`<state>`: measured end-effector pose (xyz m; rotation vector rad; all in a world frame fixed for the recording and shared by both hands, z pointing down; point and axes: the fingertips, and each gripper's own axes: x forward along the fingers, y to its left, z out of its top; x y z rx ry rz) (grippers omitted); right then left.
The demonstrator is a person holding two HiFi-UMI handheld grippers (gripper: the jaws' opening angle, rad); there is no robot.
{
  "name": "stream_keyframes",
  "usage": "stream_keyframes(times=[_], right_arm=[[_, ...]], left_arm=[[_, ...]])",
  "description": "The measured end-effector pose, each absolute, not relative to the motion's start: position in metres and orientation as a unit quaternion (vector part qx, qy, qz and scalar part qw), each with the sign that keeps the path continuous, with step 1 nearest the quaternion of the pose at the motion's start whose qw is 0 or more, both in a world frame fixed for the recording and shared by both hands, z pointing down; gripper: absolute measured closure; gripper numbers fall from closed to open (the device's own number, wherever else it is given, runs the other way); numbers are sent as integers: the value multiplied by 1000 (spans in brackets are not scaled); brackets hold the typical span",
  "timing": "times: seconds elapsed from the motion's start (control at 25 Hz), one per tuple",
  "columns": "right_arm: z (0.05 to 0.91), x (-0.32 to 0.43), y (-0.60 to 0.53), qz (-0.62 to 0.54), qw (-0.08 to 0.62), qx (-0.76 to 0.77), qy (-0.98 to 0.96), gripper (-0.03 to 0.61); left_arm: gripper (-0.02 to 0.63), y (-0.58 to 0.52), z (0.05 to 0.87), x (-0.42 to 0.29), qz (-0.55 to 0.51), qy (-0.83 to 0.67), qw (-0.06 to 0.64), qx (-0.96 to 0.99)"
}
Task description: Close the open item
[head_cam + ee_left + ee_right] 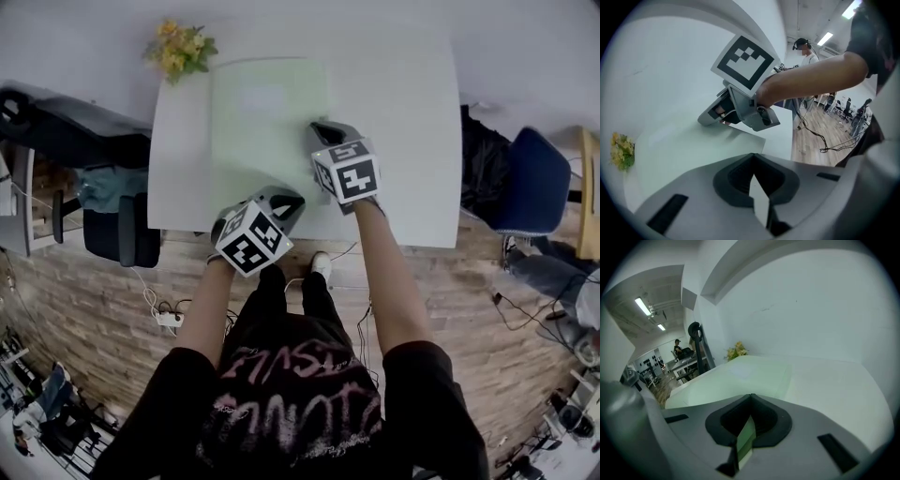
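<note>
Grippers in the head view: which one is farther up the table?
The right gripper, on the green folder's right edge; the left gripper holds its near edge.

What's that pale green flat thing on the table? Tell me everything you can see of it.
The green folder is a thin, pale green rectangle that looks like card. It lies flat on the white table, close to the yellow flowers. A paler rectangular patch shows on its top face. The left gripper is shut on a thin sheet at its near edge, and the right gripper is shut on its right edge. Whether it is fully closed cannot be told.
</note>
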<state>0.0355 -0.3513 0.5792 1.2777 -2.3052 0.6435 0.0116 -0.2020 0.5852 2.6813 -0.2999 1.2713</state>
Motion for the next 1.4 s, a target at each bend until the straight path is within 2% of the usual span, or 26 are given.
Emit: stream_keyframes(times=[0.12,0.84,1.08,1.4], right_arm=[[580,35,-352,225,227,461,-828,567],[584,37,-354,240,223,456,-828,568],[576,33,-348,209,228,457,-834,569],[545,40,-335,190,183,479,-837,569]], left_arm=[[612,-203,585,12,418,-100,96,898],[612,-203,585,15,412,-102,95,901],[611,-209,581,12,393,-132,107,904],[611,-213,564,5,376,-171,103,905]])
